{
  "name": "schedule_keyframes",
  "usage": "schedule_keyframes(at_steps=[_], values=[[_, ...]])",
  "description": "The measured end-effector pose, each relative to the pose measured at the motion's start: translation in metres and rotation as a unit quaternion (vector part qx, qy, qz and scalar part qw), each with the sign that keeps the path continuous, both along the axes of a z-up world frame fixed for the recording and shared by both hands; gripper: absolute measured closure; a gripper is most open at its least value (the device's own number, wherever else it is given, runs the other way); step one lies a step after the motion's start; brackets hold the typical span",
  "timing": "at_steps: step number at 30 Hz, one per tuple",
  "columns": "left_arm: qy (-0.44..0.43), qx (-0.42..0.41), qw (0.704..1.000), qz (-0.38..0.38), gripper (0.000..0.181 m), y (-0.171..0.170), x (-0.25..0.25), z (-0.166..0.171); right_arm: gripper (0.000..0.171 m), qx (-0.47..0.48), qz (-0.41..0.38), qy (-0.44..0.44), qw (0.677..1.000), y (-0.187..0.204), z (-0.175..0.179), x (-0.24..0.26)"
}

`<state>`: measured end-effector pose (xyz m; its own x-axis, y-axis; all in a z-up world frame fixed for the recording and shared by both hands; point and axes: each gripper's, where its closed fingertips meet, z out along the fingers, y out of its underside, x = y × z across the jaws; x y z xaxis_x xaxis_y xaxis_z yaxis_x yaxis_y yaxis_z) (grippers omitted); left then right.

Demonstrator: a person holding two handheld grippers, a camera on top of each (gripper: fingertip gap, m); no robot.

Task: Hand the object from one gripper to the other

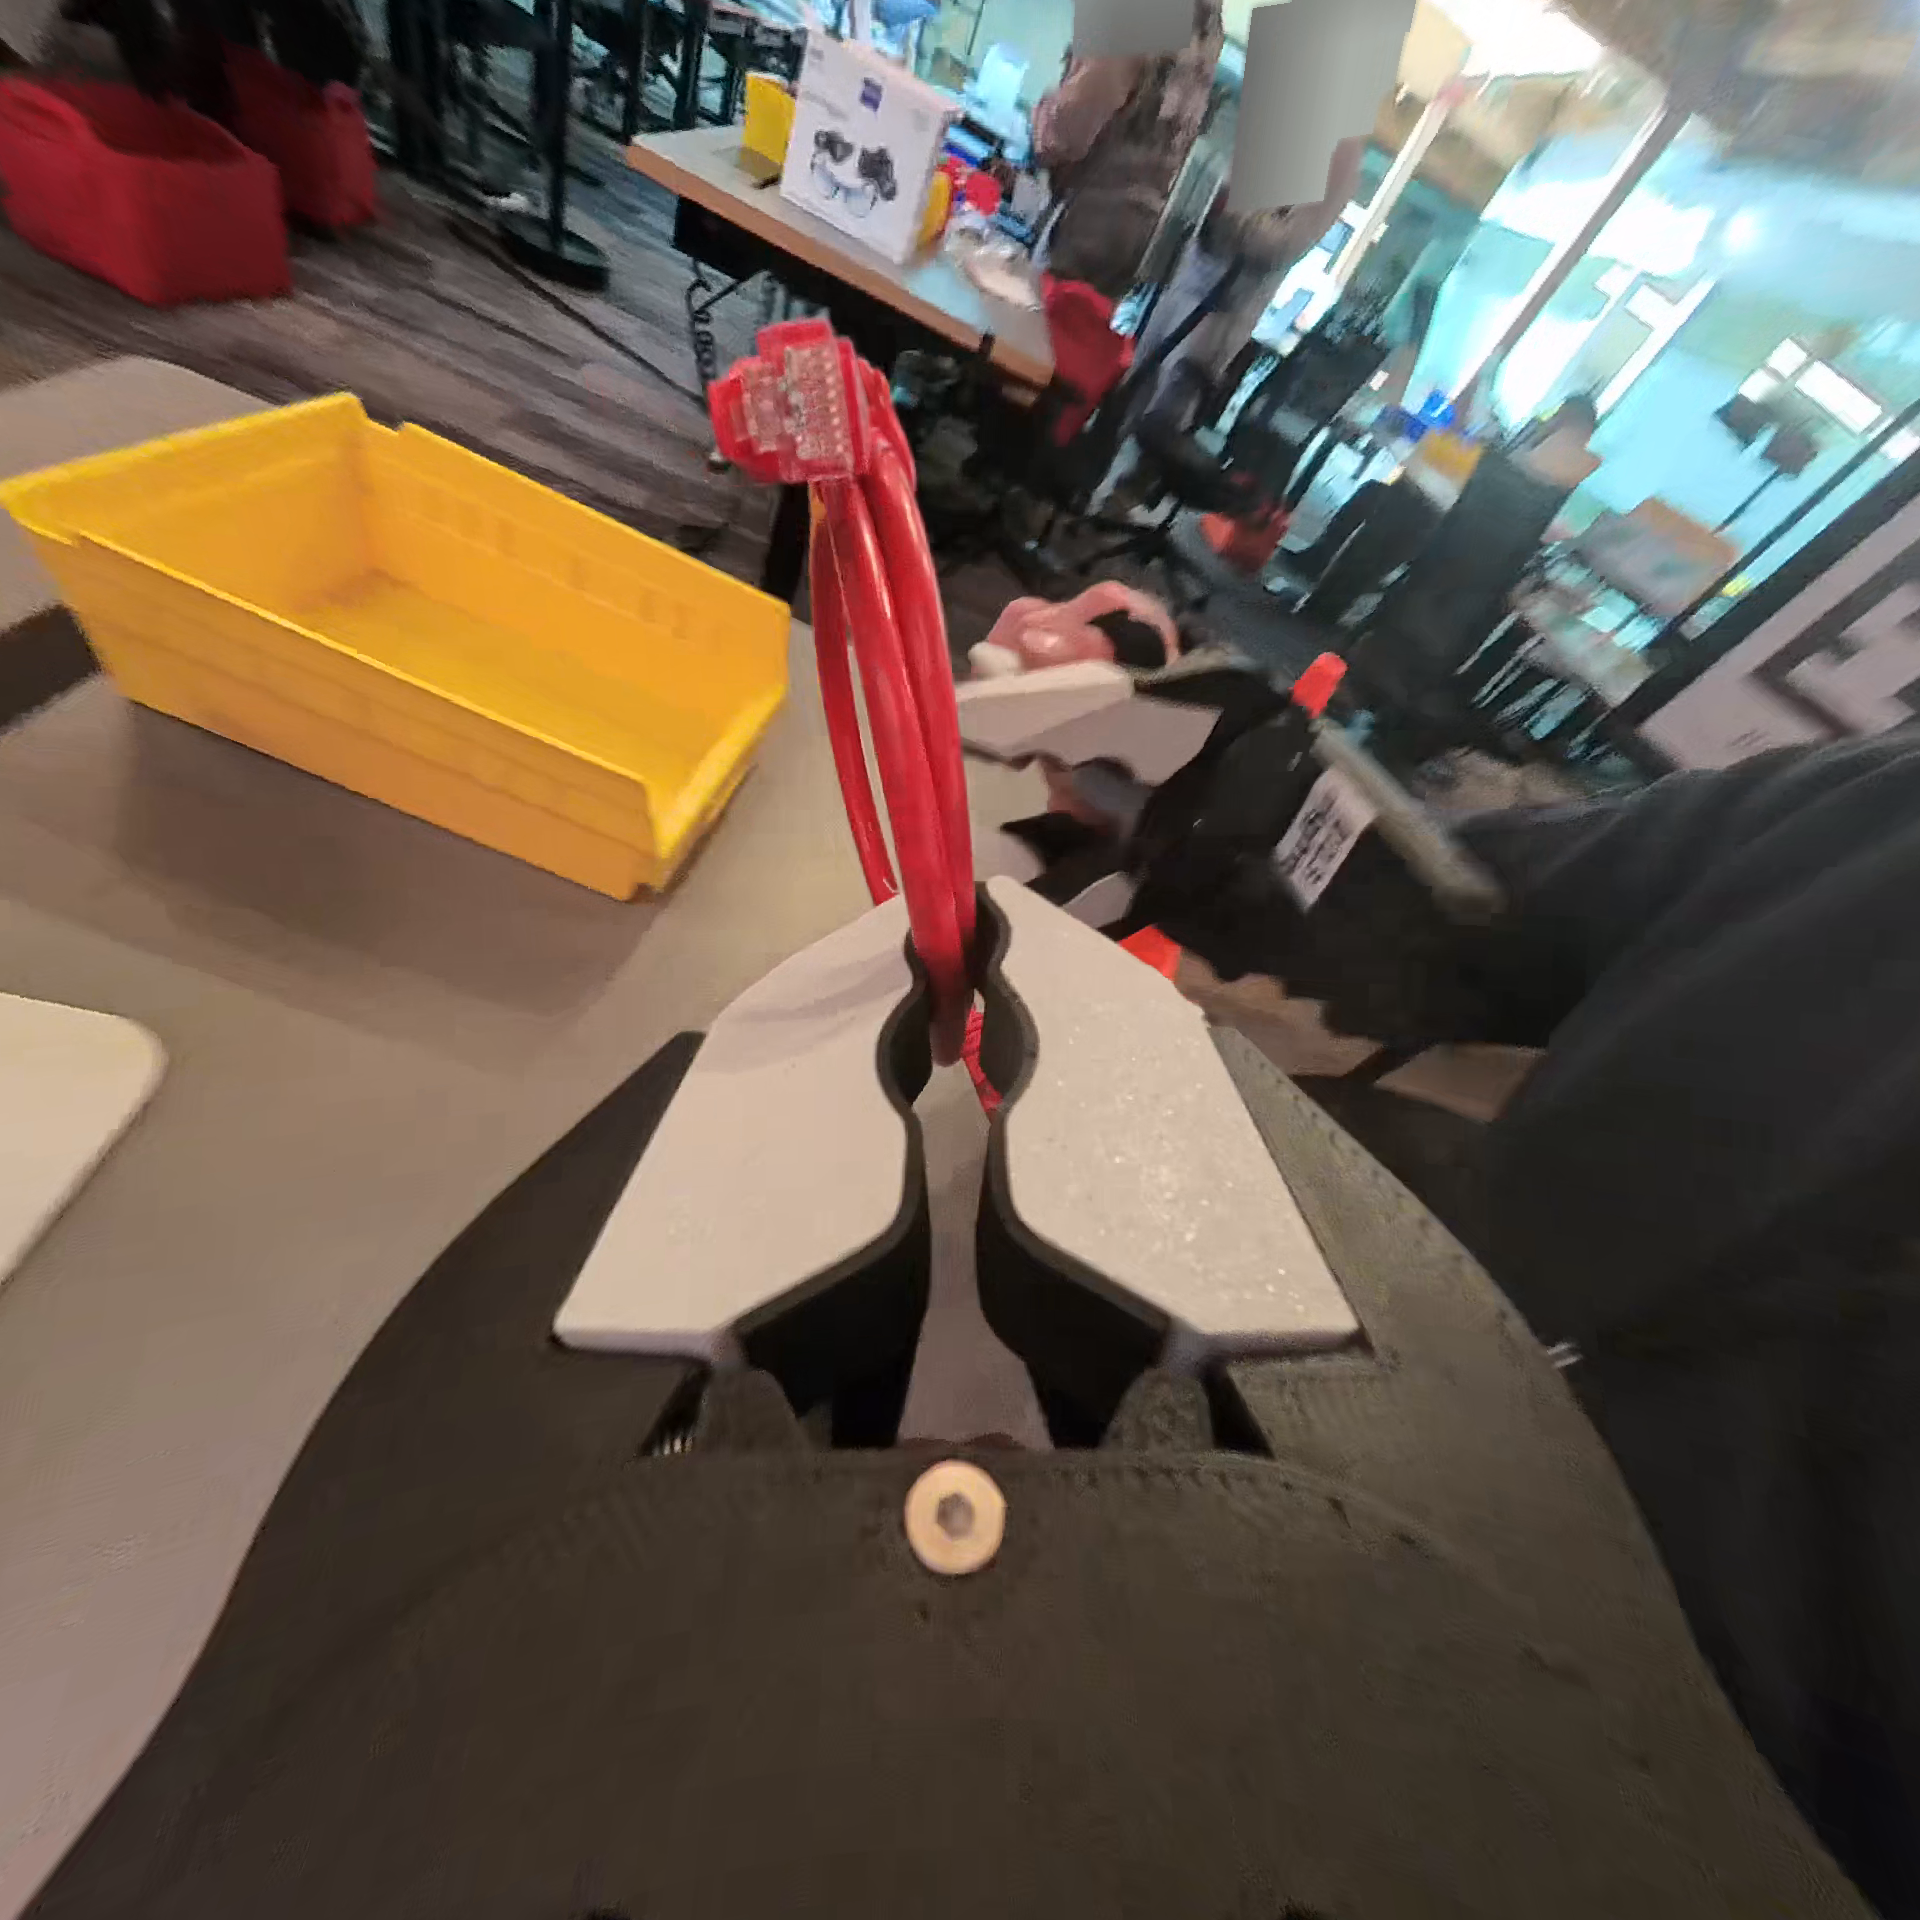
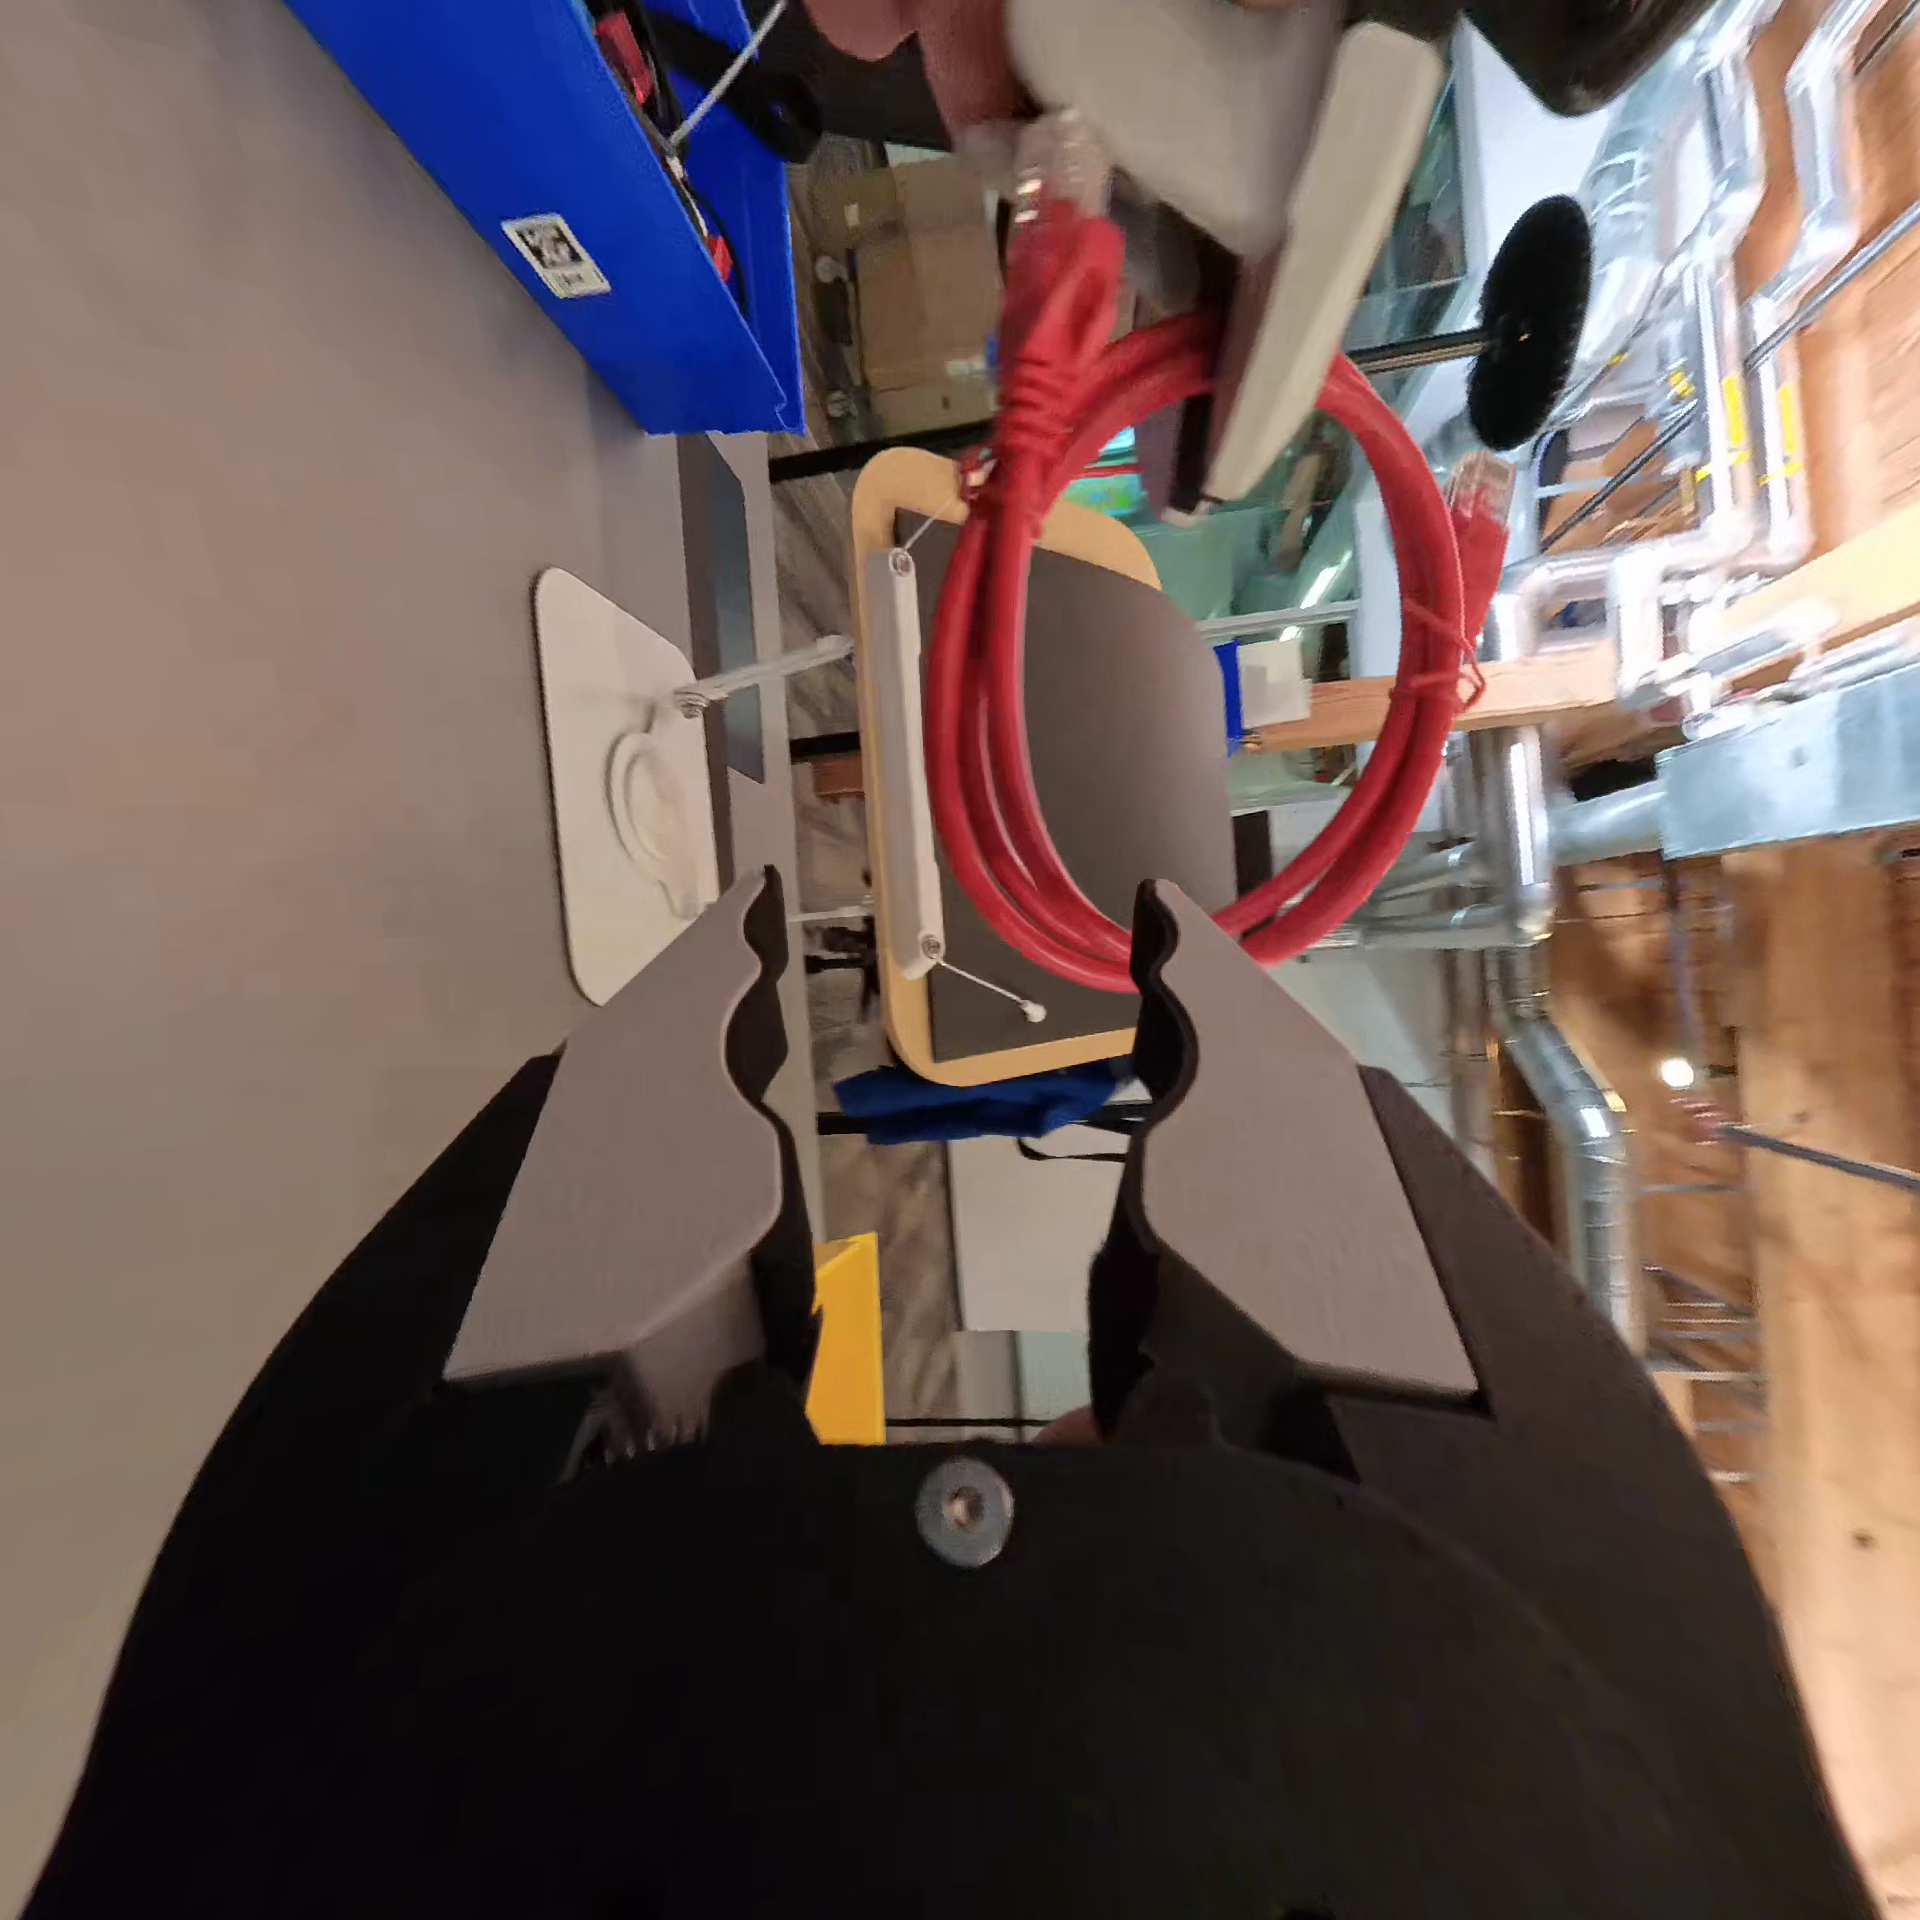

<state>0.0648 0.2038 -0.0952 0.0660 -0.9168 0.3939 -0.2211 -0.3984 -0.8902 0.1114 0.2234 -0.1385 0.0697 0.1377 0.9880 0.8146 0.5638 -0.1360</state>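
Observation:
A coiled red network cable (image 1: 883, 644) stands up out of my left gripper (image 1: 951, 925), which is shut on the coil's lower edge; the clear plugs are at the top. In the right wrist view, which is rolled sideways, the same cable (image 2: 961, 727) hangs as a loop from the left gripper's white fingers (image 2: 1299, 312). My right gripper (image 2: 956, 904) is open and empty, its tips just short of the loop's near edge. It also shows in the left wrist view (image 1: 1081, 800), beyond and to the right of the cable.
A yellow bin (image 1: 416, 623) sits on the grey table (image 1: 312, 1039) to the left, with a white pad (image 1: 62, 1091) at the left edge. A blue bin (image 2: 582, 208) and the white pad (image 2: 623, 748) also lie on the table. People and desks are in the background. My right fingertips sit around 7 centimetres from my left ones.

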Motion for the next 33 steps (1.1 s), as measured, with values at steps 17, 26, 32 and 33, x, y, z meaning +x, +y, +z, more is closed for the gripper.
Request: schedule_keyframes(at_steps=[17, 26, 32, 33], values=[[-0.048, 0.007, 0.997, 0.062, 0.145, 0.022, -0.009, 0.001, 0.163, -0.185, 0.075, 0.036, 0.979, -0.014, -0.01, -0.009], [-0.023, 0.227, 0.967, 0.108, 0.129, 0.022, -0.036, 0.023, 0.163, -0.42, 0.184, 0.138, 0.878, -0.038, -0.003, -0.009], [0.14, 0.464, 0.87, 0.091, 0.123, -0.002, -0.015, 0.017, 0.164, -0.521, 0.209, 0.138, 0.816, -0.045, -0.012, -0.011], [0.153, 0.482, 0.86, 0.075, 0.124, -0.007, -0.01, 0.014, 0.164, -0.53, 0.21, 0.13, 0.811, -0.046, -0.014, -0.012]])
